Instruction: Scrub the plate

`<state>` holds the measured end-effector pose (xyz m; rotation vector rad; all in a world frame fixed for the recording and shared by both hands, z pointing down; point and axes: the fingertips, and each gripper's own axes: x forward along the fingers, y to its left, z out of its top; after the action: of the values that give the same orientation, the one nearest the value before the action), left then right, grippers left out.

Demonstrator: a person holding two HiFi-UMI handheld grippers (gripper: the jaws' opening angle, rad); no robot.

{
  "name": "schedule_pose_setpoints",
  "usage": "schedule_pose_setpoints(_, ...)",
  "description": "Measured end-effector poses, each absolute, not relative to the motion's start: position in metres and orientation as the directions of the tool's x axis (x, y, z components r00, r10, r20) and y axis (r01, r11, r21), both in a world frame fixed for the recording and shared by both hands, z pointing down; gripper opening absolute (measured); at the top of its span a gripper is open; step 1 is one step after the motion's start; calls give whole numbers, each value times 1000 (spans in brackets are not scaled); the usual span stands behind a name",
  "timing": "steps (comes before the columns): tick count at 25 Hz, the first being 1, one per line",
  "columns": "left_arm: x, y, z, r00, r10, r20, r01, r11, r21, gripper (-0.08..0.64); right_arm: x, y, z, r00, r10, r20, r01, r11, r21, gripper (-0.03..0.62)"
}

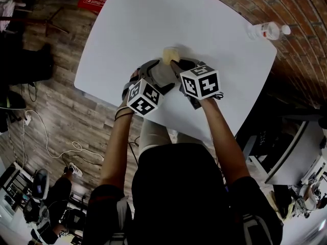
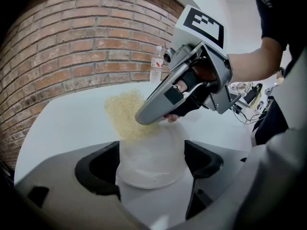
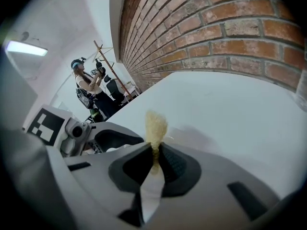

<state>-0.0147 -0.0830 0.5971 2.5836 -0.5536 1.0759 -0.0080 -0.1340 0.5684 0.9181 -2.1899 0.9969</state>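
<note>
Yellow and fuzzy, the scrub pad [image 3: 156, 123] is pinched tight between the jaws of the right gripper [image 3: 154, 150], with its top half sticking out past the tips. It is held that way so the soft part, not the hard jaws, meets the dish. The left gripper [image 2: 152, 159] has its two jaws pressed on the sides of the pale white plate [image 2: 148, 174]. The plate sits right in the middle, with its open face turned toward the other gripper, and it looks lifted a little off the white desk [image 1: 204, 19]. I think it is held like this so it cannot slide away when it gets rubbed. The pad is just past the left gripper's tips and seems to touch the far edge of the plate on that gripper's left side, so the scrubbing looks about to start or is just going on. The two grippers are very close together, almost nose to nose. One does the holding and one does the rubbing. A clear bottle [image 1: 265, 31] stands well away beyond the right gripper, out of the way.
</note>
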Motion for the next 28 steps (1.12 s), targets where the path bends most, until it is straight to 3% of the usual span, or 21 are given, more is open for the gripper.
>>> schedule_pose_setpoints(10, -14, -83, 597, 651, -232, 723, -445, -888, 116, 402, -19, -140, 573, -608, -301, 735, -758, 496, -424, 41)
schedule_pose_setpoints(28, -15, -83, 595, 658, -228, 718, -435, -893, 114, 402, -7, -148, 573, -584, -338, 738, -785, 468, -407, 41)
